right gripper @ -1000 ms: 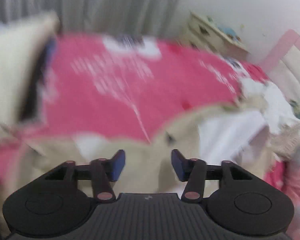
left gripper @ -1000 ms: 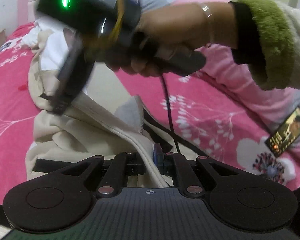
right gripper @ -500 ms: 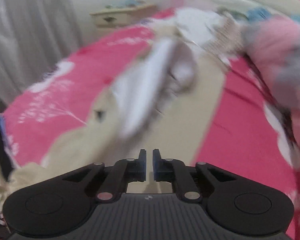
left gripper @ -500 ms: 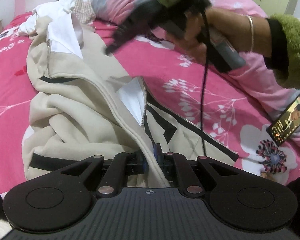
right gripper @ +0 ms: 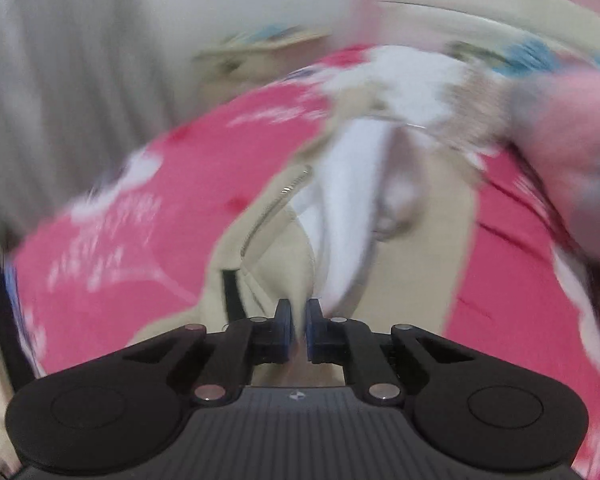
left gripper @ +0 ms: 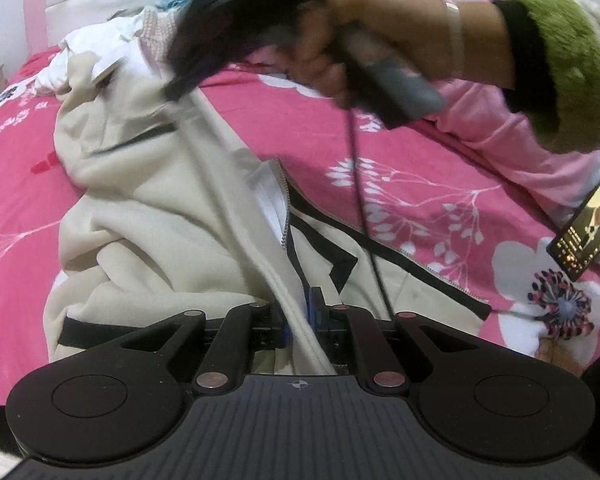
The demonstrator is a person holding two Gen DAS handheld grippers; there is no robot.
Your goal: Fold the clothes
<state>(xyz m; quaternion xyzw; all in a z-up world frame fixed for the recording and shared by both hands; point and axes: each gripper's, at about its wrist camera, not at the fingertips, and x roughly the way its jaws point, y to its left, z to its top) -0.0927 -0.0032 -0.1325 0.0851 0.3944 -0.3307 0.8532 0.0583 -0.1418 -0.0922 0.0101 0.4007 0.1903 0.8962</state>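
Left tool (left gripper: pixel 298 316) clamped on beige jacket (left gripper: pixel 160 216) zipper edge; right tool (right gripper: pixel 296 330) ahead, jaws closing, jacket edge pinched between; pink bed (left gripper: pixel 400 168) beneath both.

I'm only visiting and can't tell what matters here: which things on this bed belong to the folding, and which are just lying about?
Part of the job:
- cream zip jacket
- left tool, shut on the jacket's edge
- right tool, closing on the jacket's fabric farther up

Just lying about:
- phone, screen lit
- heap of other clothes by the headboard
- pink flowered bedspread
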